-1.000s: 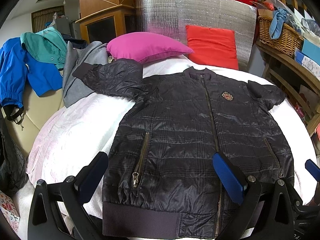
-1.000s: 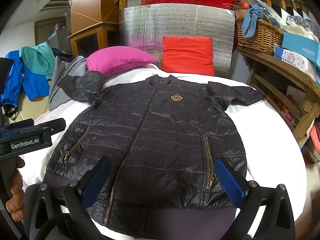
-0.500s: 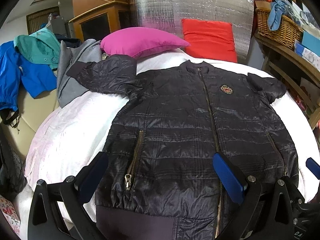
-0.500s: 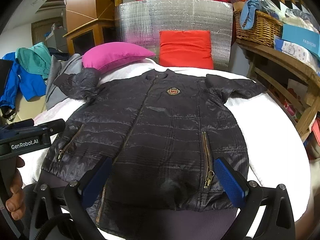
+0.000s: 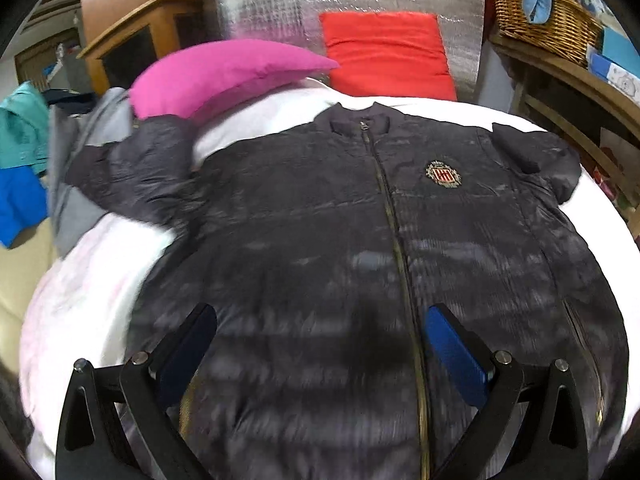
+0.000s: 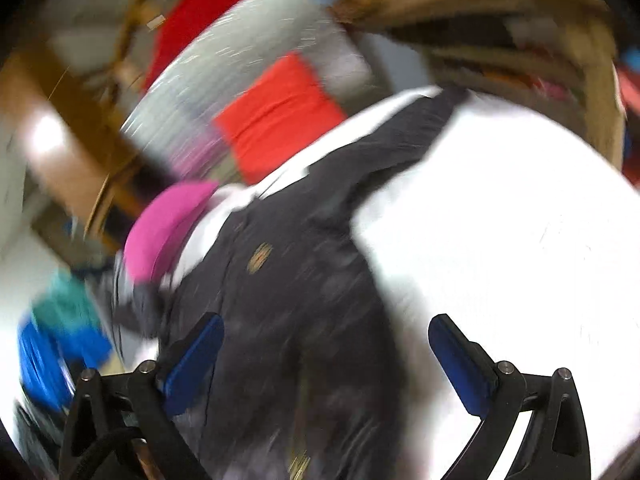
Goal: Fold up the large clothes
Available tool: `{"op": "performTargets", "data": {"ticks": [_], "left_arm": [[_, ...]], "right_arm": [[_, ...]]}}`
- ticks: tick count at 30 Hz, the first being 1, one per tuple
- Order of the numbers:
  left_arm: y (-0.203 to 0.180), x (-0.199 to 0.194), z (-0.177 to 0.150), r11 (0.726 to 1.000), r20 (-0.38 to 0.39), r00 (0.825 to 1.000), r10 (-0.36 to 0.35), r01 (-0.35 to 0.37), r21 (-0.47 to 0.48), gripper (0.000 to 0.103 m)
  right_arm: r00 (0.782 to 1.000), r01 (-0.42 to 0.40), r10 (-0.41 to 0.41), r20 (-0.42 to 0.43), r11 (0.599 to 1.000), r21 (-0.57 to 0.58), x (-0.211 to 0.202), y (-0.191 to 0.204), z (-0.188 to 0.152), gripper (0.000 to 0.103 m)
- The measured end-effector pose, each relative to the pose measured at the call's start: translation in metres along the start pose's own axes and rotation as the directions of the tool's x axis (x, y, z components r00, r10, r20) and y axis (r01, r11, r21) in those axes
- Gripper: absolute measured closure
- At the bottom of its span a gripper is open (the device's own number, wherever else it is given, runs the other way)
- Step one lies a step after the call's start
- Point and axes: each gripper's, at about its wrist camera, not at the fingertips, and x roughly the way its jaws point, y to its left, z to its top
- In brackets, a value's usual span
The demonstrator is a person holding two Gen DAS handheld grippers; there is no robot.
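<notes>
Both cameras have pushed forward over the jacket since half a second ago; right view has also rolled hard and swung toward the jacket's right-hand side, now heavily blurred.

Black quilted jacket (image 5: 320,248) lies flat, front up, zipped, on the white-covered bed (image 5: 80,292). Collar far, hem near: long axis runs straight away from both grippers. Sleeves stick out sideways, one toward the pink pillow (image 5: 224,72), the other toward the wooden shelf side.

Left gripper (image 5: 320,344): jaws spread wide, nothing between them, hovering over the lower left panel, zipper line just inside its right finger.

Right gripper (image 6: 326,352): jaws likewise released and empty. It straddles the jacket's right edge, left finger over dark fabric, right finger over bare bedding. The far sleeve (image 6: 404,140) stretches up and away ahead of it.

Judgement: right gripper is the nearer to that outstretched sleeve and side seam; a first fold would likely bring that side inward across the zipper. Blur hides contact height.
</notes>
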Motion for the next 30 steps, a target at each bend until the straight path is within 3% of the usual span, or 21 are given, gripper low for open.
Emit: {"op": "performTargets", "data": {"ticks": [3,8,10,12,15,16,18,19,20,22,26,30], "left_arm": [[-0.003,0.026,0.012,0.999,0.000,0.999,-0.049,0.049,-0.003,0.000],[0.001,0.057,0.015,0.990,0.009,0.991,-0.135,0.135,-0.034,0.000],[0.003,0.070,0.007,0.990,-0.003,0.991,-0.135,0.135,-0.051,0.000],[0.003,0.083,0.003,0.990,-0.067,0.989,-0.132,0.127,-0.067,0.000],[0.007,0.079,0.006,0.985,-0.044,0.987,-0.155,0.151,-0.081,0.000],[0.009,0.079,0.006,0.984,-0.046,0.986,-0.160,0.155,-0.088,0.000],[0.011,0.078,0.005,0.981,-0.048,0.985,-0.168,0.163,-0.101,0.000],[0.013,0.076,0.005,0.980,-0.046,0.984,-0.175,0.169,-0.105,0.000],[0.015,0.076,0.005,0.979,-0.046,0.983,-0.179,0.174,-0.108,0.000],[0.019,0.074,0.006,0.977,-0.042,0.982,-0.186,0.180,-0.118,0.000],[0.031,0.062,0.004,0.974,-0.009,0.985,-0.173,0.169,-0.153,0.000],[0.050,0.055,0.010,0.966,0.037,0.987,-0.155,0.159,-0.202,0.000]], "right_arm": [[1.000,0.005,-0.002,-0.022,0.988,0.155,0.046,-0.047,0.059,0.003],[0.998,0.054,-0.059,0.017,0.969,0.239,0.115,-0.087,0.153,0.012],[0.996,0.077,-0.088,0.033,0.963,0.257,0.137,-0.095,0.176,0.012],[0.992,0.109,-0.123,0.038,0.960,0.257,0.165,-0.100,0.203,0.013],[0.987,0.153,-0.162,0.015,0.956,0.251,0.201,-0.104,0.221,0.015],[0.984,0.170,-0.177,0.008,0.955,0.245,0.207,-0.104,0.224,0.020],[0.969,0.242,-0.247,0.002,0.951,0.194,0.222,-0.097,0.232,0.040],[0.966,0.258,-0.258,-0.021,0.949,0.181,0.226,-0.094,0.234,0.076],[0.963,0.271,-0.269,-0.035,0.948,0.164,0.227,-0.089,0.237,0.088],[0.956,0.291,-0.293,0.007,0.953,0.086,0.211,-0.063,0.240,0.094],[0.941,0.333,-0.324,0.103,0.938,-0.098,0.169,0.009,0.245,0.094],[0.952,0.288,-0.241,0.191,0.916,-0.279,0.131,0.118,0.238,0.094]]}}
